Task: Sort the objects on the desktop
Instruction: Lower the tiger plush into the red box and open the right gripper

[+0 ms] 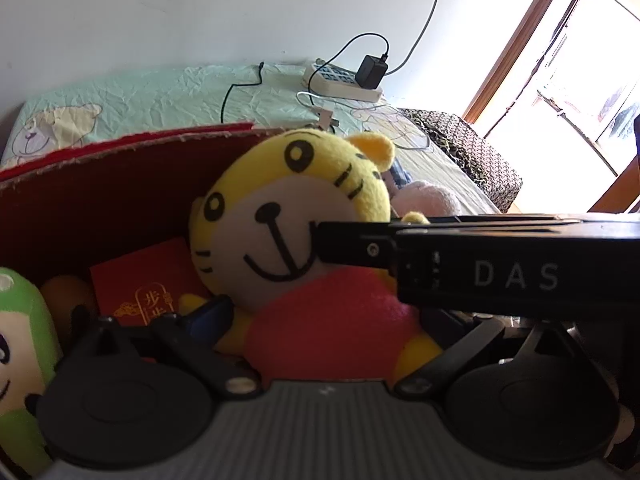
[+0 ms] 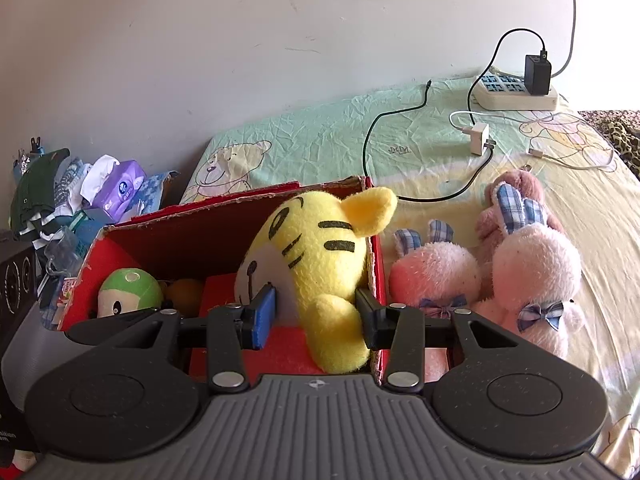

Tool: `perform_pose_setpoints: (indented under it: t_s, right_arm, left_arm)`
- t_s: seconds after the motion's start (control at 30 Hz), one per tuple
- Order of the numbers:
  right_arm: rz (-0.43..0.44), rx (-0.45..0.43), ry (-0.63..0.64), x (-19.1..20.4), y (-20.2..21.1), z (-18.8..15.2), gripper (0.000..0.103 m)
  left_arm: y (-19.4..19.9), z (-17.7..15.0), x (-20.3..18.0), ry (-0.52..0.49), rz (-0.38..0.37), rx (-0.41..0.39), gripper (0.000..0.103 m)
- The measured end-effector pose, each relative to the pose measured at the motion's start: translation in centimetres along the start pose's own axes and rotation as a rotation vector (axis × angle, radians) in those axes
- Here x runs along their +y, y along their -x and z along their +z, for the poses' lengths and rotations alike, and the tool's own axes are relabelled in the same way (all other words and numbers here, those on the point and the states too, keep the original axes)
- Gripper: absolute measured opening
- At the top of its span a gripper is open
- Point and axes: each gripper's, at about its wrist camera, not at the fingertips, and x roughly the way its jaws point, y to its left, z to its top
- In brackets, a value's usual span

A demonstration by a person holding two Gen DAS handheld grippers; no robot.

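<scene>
1. Left wrist view: left tongs [image 1: 320,312] spread wide around the yellow plush tiger with red shirt [image 1: 296,236], which sits between the fingers inside the red cardboard box [image 1: 100,196]. No clear pinch; contact with the toy can't be judged.
2. Blue-padded finger [image 1: 212,314] is by the tiger's arm on the left. The other finger is mostly hidden behind a black bar marked "DAS" [image 1: 516,272] crossing from the right, its tip touching the tiger's cheek.
3. Left of the tongs, in the box: red paper envelope with gold print [image 1: 140,284], an orange round thing [image 1: 66,292], green-and-white plush toy [image 1: 22,344].
4. Beyond the box: pale green cartoon bedsheet [image 1: 160,96], white power strip with black charger [image 1: 344,78].
5. Right wrist view: right tongs [image 2: 316,316] spread, with the tiger's yellow body between the fingers; the blue pad [image 2: 264,314] lies against its white face. Right finger [image 2: 370,316] sits at the box's right wall, beside the tiger's arm.
6. Tiger is in the box's right end, head leaning left.
7. Right of the tongs, outside the box on the bed: two pink plush rabbits with blue plaid ears and bows [image 2: 500,268].
8. Far left: purple tissue pack [image 2: 120,188] in a clutter pile.
</scene>
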Motion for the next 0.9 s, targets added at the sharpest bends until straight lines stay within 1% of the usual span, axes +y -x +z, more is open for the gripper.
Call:
perform_pose_setpoints:
  t_s: [0.37, 0.73, 0.9]
  right_arm:
    - [-0.015, -0.071, 0.055, 0.5, 0.2, -1.4, 0.044]
    - [0.01, -0.096, 0.053, 0.3, 0.5, -1.8, 0.044]
    - [0.054, -0.09, -0.002, -0.6, 1.3, -2.1, 0.045]
  left_arm:
    - [-0.1, 0.0, -0.1, -0.005, 0.02, 0.003, 0.1]
    - [0.0, -0.2, -0.6, -0.029, 0.072, -0.013, 0.102]
    - [0.2, -0.3, -0.6, -0.037, 0.069, -0.03, 0.103]
